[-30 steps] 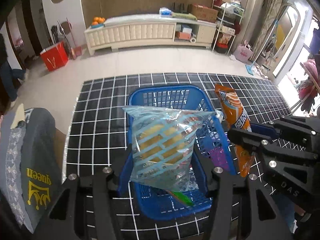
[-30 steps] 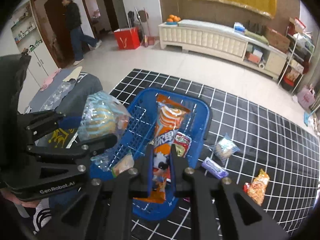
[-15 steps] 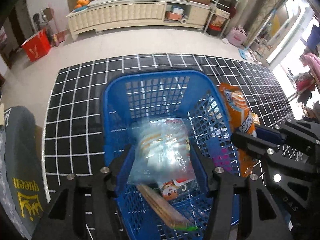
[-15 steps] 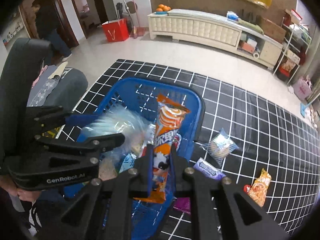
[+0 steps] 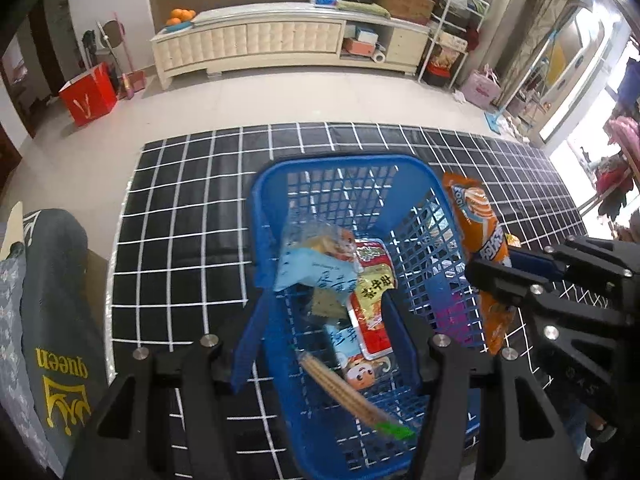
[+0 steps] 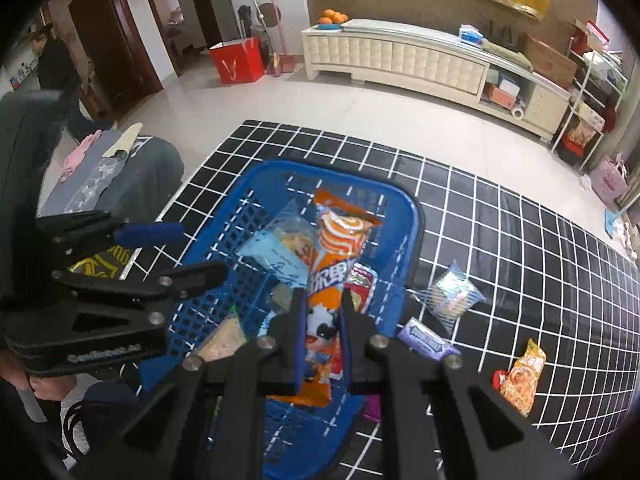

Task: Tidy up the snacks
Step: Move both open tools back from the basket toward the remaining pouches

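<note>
The right tool pinches an orange snack packet above the blue basket at frame centre. The left tool stands spread and empty over the basket, a pale blue bag lying inside.

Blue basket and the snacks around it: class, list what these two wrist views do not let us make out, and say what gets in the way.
- Blue basket, near end: left wrist view, cut off behind the left gripper.
- Orange packet, lower end: right wrist view, covered by the right gripper.
- Magenta packet: left wrist view, seen only through the basket mesh; print unreadable.
- Light blue packet: left wrist view, blurred, so its print cannot be read.
</note>
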The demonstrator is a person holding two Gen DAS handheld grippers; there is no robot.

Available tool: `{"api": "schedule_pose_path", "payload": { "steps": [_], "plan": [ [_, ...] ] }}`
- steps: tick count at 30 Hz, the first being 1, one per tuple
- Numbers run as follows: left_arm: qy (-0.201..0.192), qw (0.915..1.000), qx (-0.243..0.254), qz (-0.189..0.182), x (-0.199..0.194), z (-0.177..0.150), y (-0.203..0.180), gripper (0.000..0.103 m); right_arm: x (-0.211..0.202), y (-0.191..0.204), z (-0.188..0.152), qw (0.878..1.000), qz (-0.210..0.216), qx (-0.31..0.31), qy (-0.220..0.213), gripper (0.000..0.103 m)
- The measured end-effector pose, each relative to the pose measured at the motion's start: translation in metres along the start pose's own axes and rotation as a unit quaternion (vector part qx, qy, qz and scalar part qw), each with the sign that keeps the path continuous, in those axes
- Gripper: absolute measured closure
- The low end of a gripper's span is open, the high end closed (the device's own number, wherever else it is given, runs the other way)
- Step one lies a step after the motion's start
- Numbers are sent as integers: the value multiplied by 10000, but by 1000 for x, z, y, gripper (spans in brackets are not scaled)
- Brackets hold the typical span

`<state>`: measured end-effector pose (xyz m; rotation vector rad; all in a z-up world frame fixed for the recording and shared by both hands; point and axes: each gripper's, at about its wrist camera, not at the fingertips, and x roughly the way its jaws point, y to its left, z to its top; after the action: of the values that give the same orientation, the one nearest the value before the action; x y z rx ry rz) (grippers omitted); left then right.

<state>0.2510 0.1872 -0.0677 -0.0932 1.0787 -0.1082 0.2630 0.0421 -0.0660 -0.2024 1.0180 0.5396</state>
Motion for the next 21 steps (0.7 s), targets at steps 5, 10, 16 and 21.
{"api": "schedule_pose_path", "payload": {
  "steps": [5,10,16,21],
  "plan": [
    [-168,9997,-99,137,-14,-5,17,47,18,10,4,9996,-190,-134,143,85],
    [-278,9990,-173,316,-13,-7,29,47,44,9,2,9987,-326,-120,361,83],
    [-251,9991,-227,269,-12,-10,33,47,35,3,-1,9989,-445,-58,104,22],
    [-251,9991,-237,235,-21,-13,21,17,7,-2,-3,9996,-283,55,-75,21]
  ]
}}
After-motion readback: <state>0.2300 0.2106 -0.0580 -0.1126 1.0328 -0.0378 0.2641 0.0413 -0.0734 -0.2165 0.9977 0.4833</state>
